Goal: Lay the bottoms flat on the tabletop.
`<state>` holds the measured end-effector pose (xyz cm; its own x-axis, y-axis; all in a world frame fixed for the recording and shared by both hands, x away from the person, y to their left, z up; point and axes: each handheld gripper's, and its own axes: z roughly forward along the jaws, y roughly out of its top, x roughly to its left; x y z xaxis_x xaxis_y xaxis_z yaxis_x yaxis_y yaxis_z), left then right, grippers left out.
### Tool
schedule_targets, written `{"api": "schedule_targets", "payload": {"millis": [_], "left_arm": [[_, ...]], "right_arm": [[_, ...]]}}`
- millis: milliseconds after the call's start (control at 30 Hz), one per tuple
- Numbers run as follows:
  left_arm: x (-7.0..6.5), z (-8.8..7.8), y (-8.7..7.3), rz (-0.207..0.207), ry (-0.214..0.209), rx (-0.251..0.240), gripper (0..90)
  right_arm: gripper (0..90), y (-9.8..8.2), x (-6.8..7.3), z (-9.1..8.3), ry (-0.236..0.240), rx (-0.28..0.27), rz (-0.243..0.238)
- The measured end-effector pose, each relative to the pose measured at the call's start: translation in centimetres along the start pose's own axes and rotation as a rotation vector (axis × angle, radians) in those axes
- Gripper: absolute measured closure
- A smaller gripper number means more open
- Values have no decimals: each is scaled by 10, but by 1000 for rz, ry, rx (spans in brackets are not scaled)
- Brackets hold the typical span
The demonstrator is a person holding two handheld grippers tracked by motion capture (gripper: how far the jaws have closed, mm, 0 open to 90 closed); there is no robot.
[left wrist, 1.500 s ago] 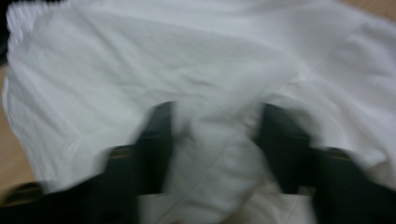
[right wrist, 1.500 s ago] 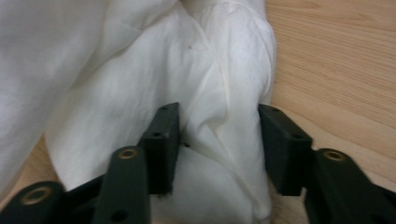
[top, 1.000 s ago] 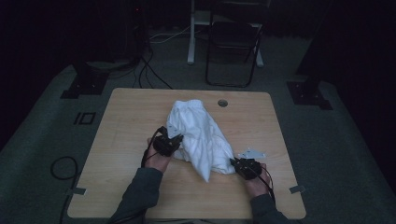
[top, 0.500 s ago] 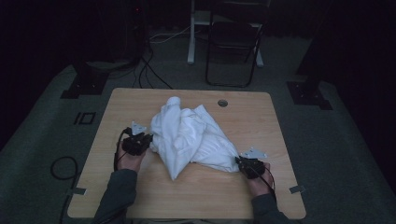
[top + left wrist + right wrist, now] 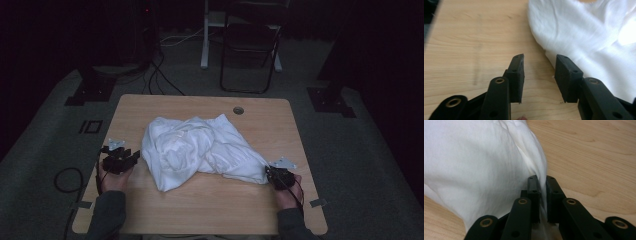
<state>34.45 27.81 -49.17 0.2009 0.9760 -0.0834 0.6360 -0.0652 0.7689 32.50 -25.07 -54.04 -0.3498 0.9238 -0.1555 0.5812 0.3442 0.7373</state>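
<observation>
- The white cloth (image 5: 197, 150) lies crumpled across the middle of my wooden table (image 5: 150, 107), one corner drawn toward my right side.
- My right gripper (image 5: 276, 176) pinches that corner tight between its fingers (image 5: 533, 192).
- My left gripper (image 5: 120, 159) sits just beside the cloth's left edge, its fingers (image 5: 517, 75) having just been opening, with only bare table between them.

No legible txt anywhere

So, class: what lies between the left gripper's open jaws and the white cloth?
Bare wooden table. In the left gripper view the left gripper, its jaws just opened with nothing between them, sits just short of the white cloth.
</observation>
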Motion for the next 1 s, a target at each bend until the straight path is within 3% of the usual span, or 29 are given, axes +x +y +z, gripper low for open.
{"api": "schedule_targets", "payload": {"millis": [100, 233, 533, 633, 833, 1000], "left_arm": [[-4, -13, 5, 23, -4, -36, 571], [-19, -19, 12, 79, -41, -55, 544], [-64, -9, 17, 188, -112, -54, 502], [-83, -4, 16, 252, -130, -45, 494], [-120, 6, 15, 321, -204, -43, 478], [-146, 19, 10, 379, -221, -34, 443]], "right_arm": [[774, 2, 1, -2, 3, -10, -1], [696, 6, 1, -8, 17, -44, 10], [587, 16, 6, -17, 35, -77, 3], [564, 23, 9, -20, 51, -96, 1], [530, 44, 30, -17, 116, -124, -52], [516, 56, 47, -12, 168, -139, -72]]}}
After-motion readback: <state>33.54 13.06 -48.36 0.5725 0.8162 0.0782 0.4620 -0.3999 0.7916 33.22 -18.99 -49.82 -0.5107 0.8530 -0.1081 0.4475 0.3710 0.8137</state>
